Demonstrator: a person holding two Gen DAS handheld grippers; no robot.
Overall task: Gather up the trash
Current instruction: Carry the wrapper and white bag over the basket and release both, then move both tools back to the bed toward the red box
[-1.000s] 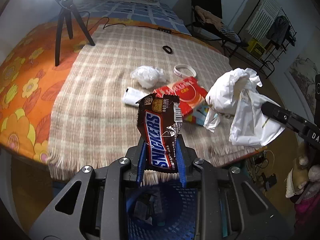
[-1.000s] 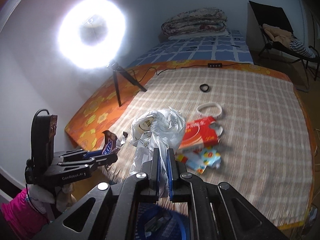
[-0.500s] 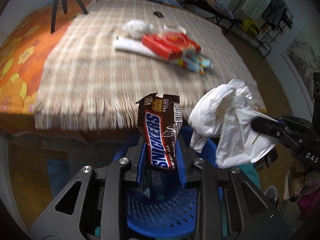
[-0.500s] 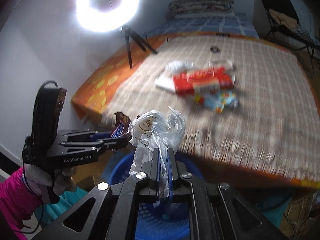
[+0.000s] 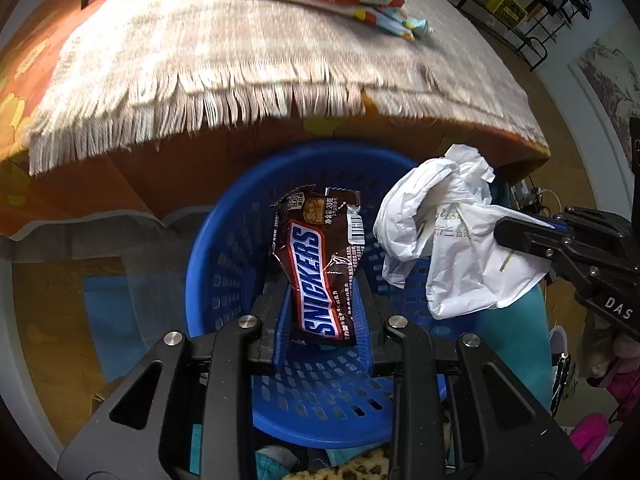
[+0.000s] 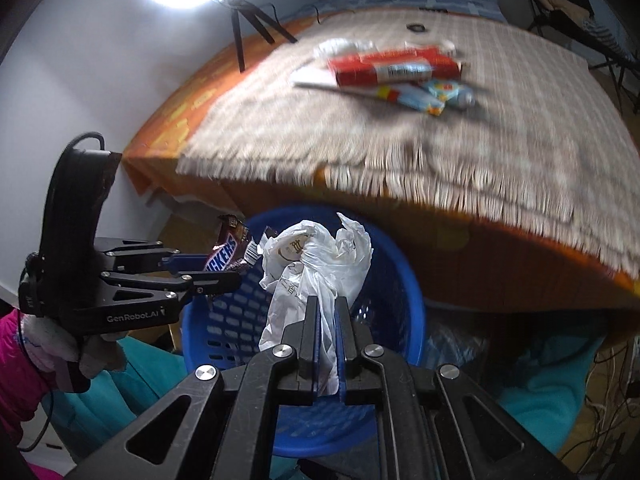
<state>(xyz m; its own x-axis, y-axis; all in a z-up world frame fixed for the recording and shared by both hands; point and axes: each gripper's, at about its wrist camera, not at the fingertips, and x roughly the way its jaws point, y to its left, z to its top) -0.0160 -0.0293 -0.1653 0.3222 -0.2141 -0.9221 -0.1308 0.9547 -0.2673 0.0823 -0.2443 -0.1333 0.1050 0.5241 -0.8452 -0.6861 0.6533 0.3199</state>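
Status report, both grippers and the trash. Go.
Left hand-held gripper shut on Snickers wrapper. Right hand-held gripper shut on white plastic bag. Both over blue basket. Nothing in the way.

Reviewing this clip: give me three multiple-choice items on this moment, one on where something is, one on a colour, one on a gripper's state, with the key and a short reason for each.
1. Where is the Snickers wrapper?
A. Lying on the plaid cloth
B. Held in the left gripper above the basket
C. At the bottom of the basket

2. What colour is the basket?
A. Blue
B. Red
C. White

3. What is the right gripper doing?
A. Open with nothing in it
B. Shut on the red box
C. Shut on the white plastic bag

Key:
1 B, the wrapper stands between the blue pads with the basket's mesh behind it.
2 A, its perforated wall and rim are blue in both views.
3 C, the crumpled bag is pinched between the pads; the red box lies on the plaid cloth.
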